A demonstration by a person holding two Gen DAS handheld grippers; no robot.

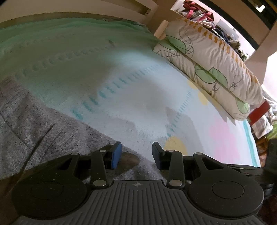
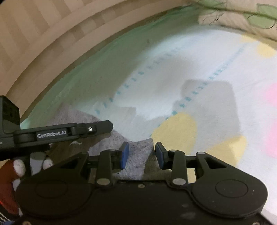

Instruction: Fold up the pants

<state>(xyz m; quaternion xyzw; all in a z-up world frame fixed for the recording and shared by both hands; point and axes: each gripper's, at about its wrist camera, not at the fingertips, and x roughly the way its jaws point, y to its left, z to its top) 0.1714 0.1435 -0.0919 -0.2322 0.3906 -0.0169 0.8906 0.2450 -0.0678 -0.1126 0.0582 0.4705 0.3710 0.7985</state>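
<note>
Grey speckled pants (image 1: 34,124) lie on a pastel blanket (image 1: 121,72) on a bed. In the left wrist view they fill the lower left, and their edge runs under my left gripper (image 1: 136,155), which is open just above the fabric. In the right wrist view a corner of the pants (image 2: 138,155) sits between the blue pads of my right gripper (image 2: 142,154), which is open and low over it. The left gripper (image 2: 93,129) shows there at the left, side on, close beside the right one.
Two stacked patterned pillows (image 1: 213,62) lie along the right side of the bed. A wooden bed frame (image 1: 121,12) and a cluttered shelf (image 1: 204,15) stand beyond. A striped wall (image 2: 43,34) borders the bed's far edge.
</note>
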